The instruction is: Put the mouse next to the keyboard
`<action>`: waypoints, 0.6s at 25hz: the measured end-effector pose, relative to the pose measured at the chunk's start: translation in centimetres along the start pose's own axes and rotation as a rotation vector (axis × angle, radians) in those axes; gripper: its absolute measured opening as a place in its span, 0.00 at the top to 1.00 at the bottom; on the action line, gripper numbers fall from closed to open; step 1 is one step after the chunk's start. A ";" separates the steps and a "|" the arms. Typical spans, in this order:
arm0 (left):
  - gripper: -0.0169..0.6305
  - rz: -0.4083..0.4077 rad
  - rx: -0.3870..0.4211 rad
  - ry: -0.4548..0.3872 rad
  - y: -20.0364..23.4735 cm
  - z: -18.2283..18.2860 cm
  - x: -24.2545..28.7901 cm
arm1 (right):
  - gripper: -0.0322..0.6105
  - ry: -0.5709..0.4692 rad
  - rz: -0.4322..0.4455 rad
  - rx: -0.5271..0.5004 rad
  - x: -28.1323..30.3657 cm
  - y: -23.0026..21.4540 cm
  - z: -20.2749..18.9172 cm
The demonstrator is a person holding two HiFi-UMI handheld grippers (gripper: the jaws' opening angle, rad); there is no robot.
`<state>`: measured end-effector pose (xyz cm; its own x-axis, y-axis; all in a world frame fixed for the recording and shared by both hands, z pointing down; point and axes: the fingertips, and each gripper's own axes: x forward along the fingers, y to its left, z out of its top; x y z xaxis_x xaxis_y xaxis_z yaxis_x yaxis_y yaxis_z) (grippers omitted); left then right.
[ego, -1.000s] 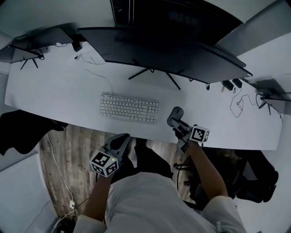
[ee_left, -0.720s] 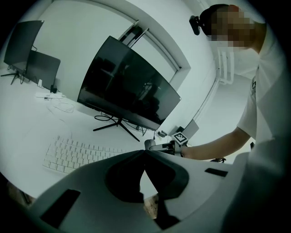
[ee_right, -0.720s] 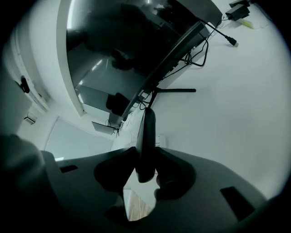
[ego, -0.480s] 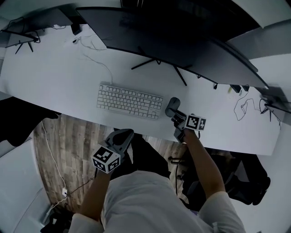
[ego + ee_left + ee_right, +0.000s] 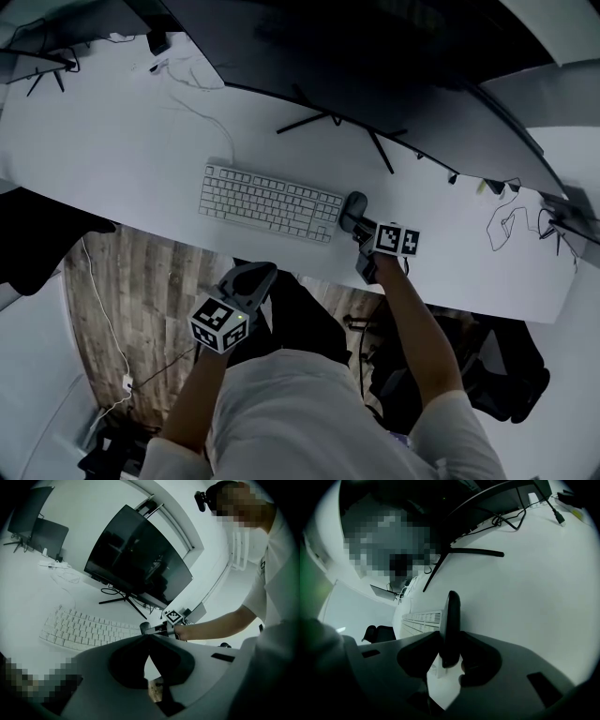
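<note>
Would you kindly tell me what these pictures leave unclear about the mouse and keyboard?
- Dark mouse: whether it rests on the white desk; the right tongs cover its near end in the head view and its sides in the right gripper view.
- White keyboard: key legends too small in head view.

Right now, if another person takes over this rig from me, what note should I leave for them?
Left gripper: fingers shut, empty, held in front of the near edge of the desk.
Right gripper: fingers shut on the mouse.
Things: the mouse is just right of the right end of the keyboard, over the desk. I cannot tell if it touches the desk.
Done: mouse picked up and brought beside the keyboard.
Left: probably lower it if it is not down, open the fingers, and pull the right gripper back.
</note>
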<state>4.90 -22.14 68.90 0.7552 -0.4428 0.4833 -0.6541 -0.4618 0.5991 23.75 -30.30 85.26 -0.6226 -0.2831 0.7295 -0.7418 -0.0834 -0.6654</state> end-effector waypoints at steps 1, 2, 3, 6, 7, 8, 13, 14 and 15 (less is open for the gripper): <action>0.95 0.002 -0.002 -0.001 0.1 0.0 0.0 | 0.72 0.007 -0.014 -0.005 0.1 -0.1 0.0; 0.95 0.005 -0.004 -0.003 0.3 0.0 0.0 | 0.72 0.015 -0.027 -0.007 0.2 -0.3 0.0; 0.95 0.006 -0.005 -0.005 0.4 0.1 0.0 | 0.72 0.023 -0.037 -0.008 0.3 -0.4 0.0; 0.95 0.012 -0.009 -0.012 0.5 0.2 -0.1 | 0.72 0.040 -0.052 -0.011 0.4 -0.4 0.0; 0.95 0.014 -0.009 -0.013 0.5 0.3 -0.1 | 0.72 0.041 -0.060 -0.014 0.4 -0.5 0.1; 0.95 0.015 -0.008 -0.014 0.5 0.3 -0.2 | 0.72 0.040 -0.068 -0.016 0.3 -0.5 0.2; 0.95 0.023 -0.004 -0.017 0.2 0.2 -0.3 | 0.63 0.039 -0.095 -0.016 -0.2 -0.9 0.6; 0.95 0.024 -0.002 -0.019 0.0 0.2 -0.3 | 0.61 0.035 -0.103 -0.020 -0.3 -1.1 0.7; 0.95 0.024 0.000 -0.020 -0.1 0.2 -0.3 | 0.60 0.030 -0.110 -0.026 -0.6 -1.2 0.9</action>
<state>4.68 -22.15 68.55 0.7380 -0.4694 0.4848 -0.6723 -0.4506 0.5873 25.19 -30.86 85.52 -0.5436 -0.2445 0.8029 -0.8122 -0.0880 -0.5767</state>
